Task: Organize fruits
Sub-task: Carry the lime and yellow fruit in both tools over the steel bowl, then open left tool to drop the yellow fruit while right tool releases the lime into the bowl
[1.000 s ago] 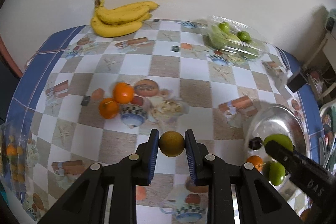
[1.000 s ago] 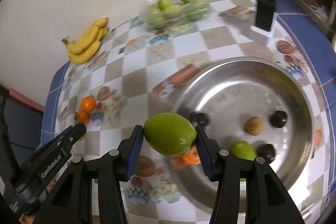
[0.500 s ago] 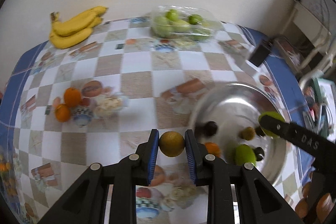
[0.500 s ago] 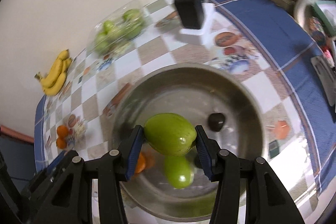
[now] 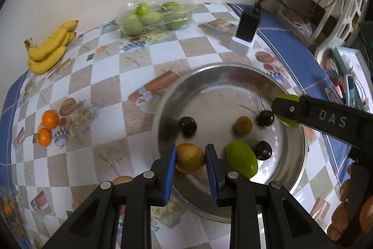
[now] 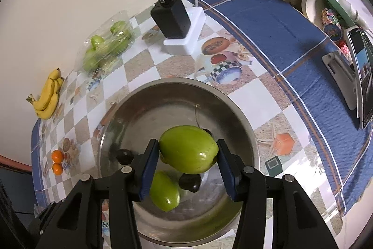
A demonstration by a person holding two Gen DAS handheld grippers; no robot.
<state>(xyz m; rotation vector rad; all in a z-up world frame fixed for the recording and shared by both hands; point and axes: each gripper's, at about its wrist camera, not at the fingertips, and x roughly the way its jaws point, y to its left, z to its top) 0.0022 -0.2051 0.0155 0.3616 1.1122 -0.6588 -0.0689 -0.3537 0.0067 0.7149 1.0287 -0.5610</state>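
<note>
Both hands have swung over from the checkered tablecloth (image 5: pixel 109 76) and now hang above the round steel bowl (image 5: pixel 209 76).

Bowl already has fruit; two tangerines (image 5: pixel 47 127) at 9 o'clock and bananas (image 5: pixel 50 48) at 10 remain.

Left gripper (image 5: pixel 190 159) is clamped on a small yellow-brown round fruit (image 5: pixel 190 158); right gripper (image 6: pixel 187 153) pinches a big green mango-shaped fruit (image 6: pixel 188 149).

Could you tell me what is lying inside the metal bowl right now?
In the metal bowl lie three dark cherries, a small brown fruit and a green mango. An orange fruit peeks out behind the left gripper's fruit; the rest there is covered.
</note>
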